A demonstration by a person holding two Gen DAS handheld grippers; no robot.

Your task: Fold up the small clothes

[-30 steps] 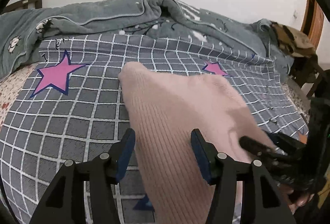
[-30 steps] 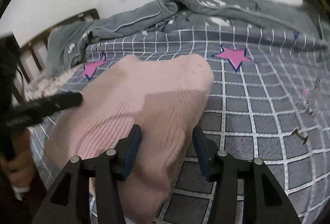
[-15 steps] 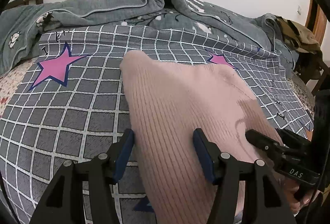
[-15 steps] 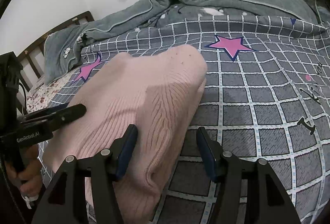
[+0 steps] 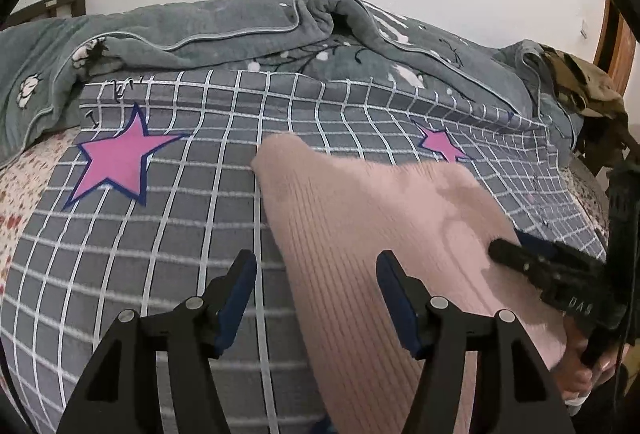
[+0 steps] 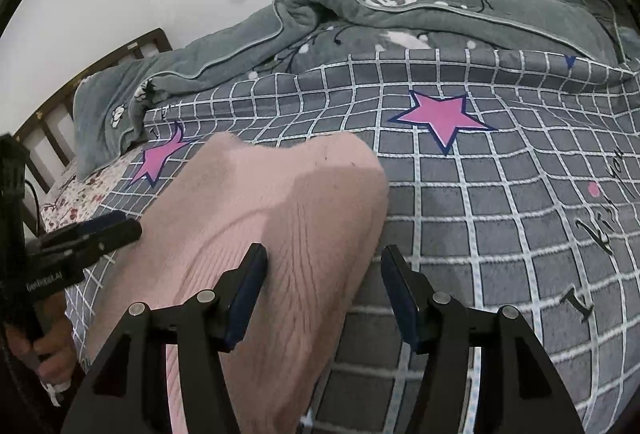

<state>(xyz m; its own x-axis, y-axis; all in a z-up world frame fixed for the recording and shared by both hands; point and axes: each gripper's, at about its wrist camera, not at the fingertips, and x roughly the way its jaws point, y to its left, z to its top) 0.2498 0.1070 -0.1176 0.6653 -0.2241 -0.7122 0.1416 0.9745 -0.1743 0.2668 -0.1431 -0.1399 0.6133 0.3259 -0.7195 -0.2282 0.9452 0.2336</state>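
Note:
A pink ribbed knit garment point(image 5: 360, 234) lies folded on the grey checked bedcover point(image 5: 180, 234) with pink stars. My left gripper point(image 5: 316, 262) is open over its left edge: one finger hangs above the bedcover, the other above the knit, and neither pad presses on it. My right gripper point(image 6: 324, 252) is open astride the garment's point(image 6: 280, 214) right edge, pads clear of the cloth. Each gripper shows in the other's view: the right gripper point(image 5: 520, 258) over the garment's right side, the left gripper point(image 6: 100, 234) at its left side. A hand point(image 6: 52, 354) holds that handle.
A grey quilt point(image 5: 240, 34) is bunched along the back of the bed against a white wall. A wooden bed frame point(image 6: 100, 74) stands at the left. Floral sheet point(image 5: 20, 194) shows beside the bedcover. A camouflage-patterned item point(image 5: 580, 82) lies at the far right.
Both grippers have drawn back a little from the garment, and their jaws stand slightly wider. The garment lies as it did.

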